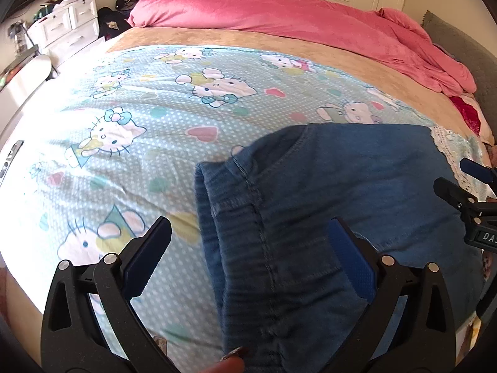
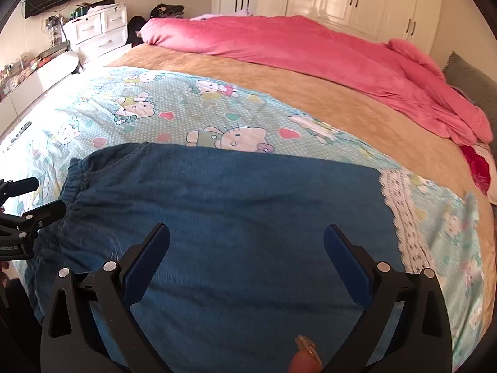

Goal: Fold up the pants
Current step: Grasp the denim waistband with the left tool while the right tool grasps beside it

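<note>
Left gripper [image 1: 248,258]: your fingers are wide apart, holding nothing.
Right gripper [image 2: 247,261]: same.
Risk: pinch only the top layer of the soft blue denim pants [image 2: 217,205] and they bunch up.

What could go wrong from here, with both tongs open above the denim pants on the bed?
1. The left tongs straddle the elastic waistband at the pants' edge; closing there could also pinch the cartoon-cat sheet underneath.
2. The right tongs hover open over flat mid-fabric of the denim pants, with no edge between the fingers, so a grasp may slip or bunch the cloth.
3. The pants reach close to the sheet's lace trim, which could snag during a fold.
</note>
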